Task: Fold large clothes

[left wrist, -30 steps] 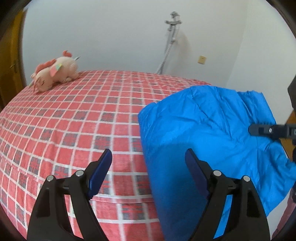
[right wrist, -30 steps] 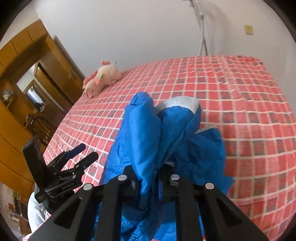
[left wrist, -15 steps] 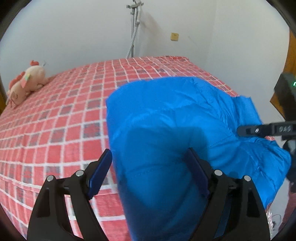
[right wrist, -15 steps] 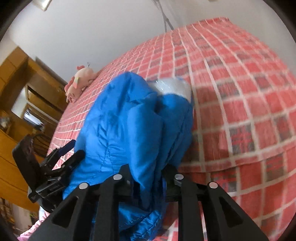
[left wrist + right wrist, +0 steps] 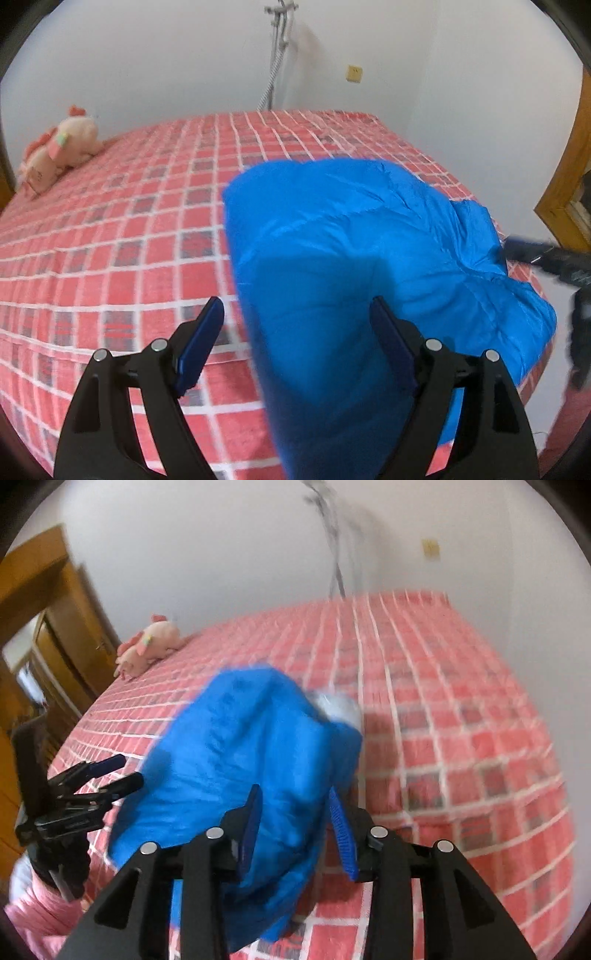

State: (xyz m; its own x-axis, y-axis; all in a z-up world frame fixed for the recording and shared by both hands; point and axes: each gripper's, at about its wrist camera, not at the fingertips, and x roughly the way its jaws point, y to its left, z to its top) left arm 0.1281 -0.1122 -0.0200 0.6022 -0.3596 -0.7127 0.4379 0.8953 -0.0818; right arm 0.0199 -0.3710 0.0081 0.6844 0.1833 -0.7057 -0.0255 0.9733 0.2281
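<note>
A blue puffy jacket (image 5: 369,240) lies bunched on the near right part of a bed covered in red checked cloth (image 5: 129,240). My left gripper (image 5: 295,317) is open above the jacket's left edge, with blue fabric reaching in beside its right finger. In the right wrist view my right gripper (image 5: 295,797) has its jaws opening, and a fold of the jacket (image 5: 240,746) hangs loosely between the blue pads. A grey lining patch shows at the jacket's far end. The left gripper (image 5: 127,771) also appears at that view's left edge.
A pink plush toy (image 5: 59,151) lies at the bed's far left corner. A metal pole (image 5: 277,55) leans on the white wall behind. Wooden doors (image 5: 44,602) stand left of the bed, a wooden frame (image 5: 565,192) to the right. Pink cloth (image 5: 33,912) shows low left.
The right gripper's jaws have parted from the jacket fold they were clamped on. The jacket has come down onto the bed's near edge. The left gripper has shifted over the jacket's edge.
</note>
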